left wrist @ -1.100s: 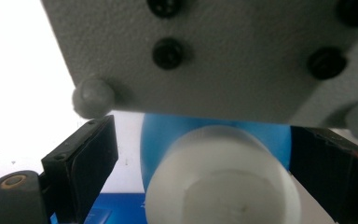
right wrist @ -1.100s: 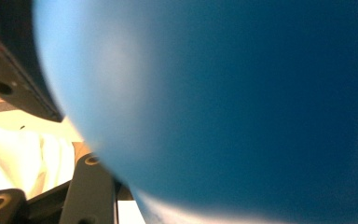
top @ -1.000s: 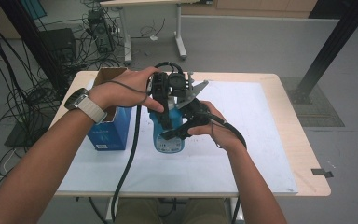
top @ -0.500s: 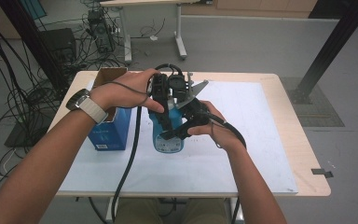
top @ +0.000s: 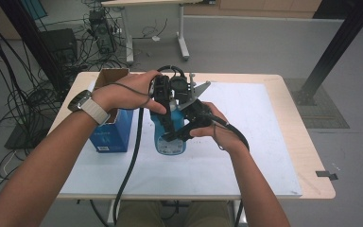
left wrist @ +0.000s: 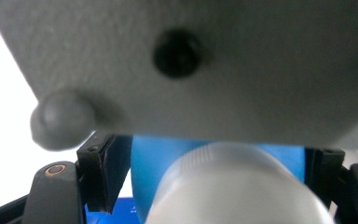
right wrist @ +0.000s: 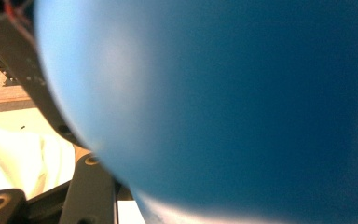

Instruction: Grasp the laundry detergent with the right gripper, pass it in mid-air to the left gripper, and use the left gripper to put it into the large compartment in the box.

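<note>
On the white sheet (top: 246,142) that covers the pale wooden table (top: 312,156) stands a blue bottle (top: 170,137), upright near the middle, with both tools on it. Its body is smooth, rounded plastic, glossy enough to show a soft highlight in the right gripper view, and a printed label band runs round its lower part. A ribbed, translucent whitish cap (left wrist: 233,186), cylindrical, tops it in the left gripper view.

Just left of the bottle sits a blue cardboard box (top: 111,132) with square edges and its brown flaps open at the far end.

The right gripper (top: 182,135) comes in from the right and is clamped on the bottle's body, its black jaws pressed to the blue plastic. The left gripper (top: 165,101) reaches over from the left at the bottle's top; its jaws have just been closing, with the cap and neck between them. In the left gripper view the black pads stand either side of the blue shoulder, but whether they yet press on it I cannot tell.

A matte grey plate with a dark hole and a round stud, blurred and very close, hides most of the left gripper view. Blue fills most of the right gripper view, out of focus, so the label cannot be read there. From the high view the hands and black tool bodies cover the bottle's top, and the label print is too small to make out.
</note>
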Demonstrator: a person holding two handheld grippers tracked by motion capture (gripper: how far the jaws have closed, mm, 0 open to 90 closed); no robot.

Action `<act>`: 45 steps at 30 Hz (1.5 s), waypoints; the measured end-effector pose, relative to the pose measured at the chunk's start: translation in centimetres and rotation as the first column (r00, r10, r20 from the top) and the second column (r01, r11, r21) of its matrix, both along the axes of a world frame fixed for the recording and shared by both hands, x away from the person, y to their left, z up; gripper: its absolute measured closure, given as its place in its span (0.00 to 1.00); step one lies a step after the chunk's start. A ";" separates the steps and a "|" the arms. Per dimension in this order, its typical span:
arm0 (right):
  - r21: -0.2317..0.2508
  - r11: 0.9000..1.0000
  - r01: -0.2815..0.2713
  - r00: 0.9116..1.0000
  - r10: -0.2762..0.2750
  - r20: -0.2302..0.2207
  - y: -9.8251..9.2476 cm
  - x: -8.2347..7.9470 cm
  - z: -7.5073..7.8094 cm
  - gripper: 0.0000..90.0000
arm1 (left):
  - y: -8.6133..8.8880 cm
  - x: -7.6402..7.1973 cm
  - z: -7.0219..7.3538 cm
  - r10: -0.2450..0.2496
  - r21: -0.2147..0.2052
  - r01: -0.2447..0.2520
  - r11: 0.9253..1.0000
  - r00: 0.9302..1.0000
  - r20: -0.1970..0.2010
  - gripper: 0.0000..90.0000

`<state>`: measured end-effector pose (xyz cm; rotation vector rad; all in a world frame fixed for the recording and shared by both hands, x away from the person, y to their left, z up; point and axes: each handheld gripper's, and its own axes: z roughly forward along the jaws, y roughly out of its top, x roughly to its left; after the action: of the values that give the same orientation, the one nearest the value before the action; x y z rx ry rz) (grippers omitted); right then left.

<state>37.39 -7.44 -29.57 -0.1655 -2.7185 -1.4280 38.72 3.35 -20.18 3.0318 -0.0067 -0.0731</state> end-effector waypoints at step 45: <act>0.004 1.000 -0.022 0.999 0.022 0.045 -0.1 0.0 0.0 0.49 | 0.1 -0.3 0.1 0.009 -0.013 -0.009 1.000 1.000 -0.011 0.43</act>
<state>37.41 -7.51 -29.52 -0.1040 -2.7435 -1.4495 38.38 3.47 -20.12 3.0179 0.0075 -0.0880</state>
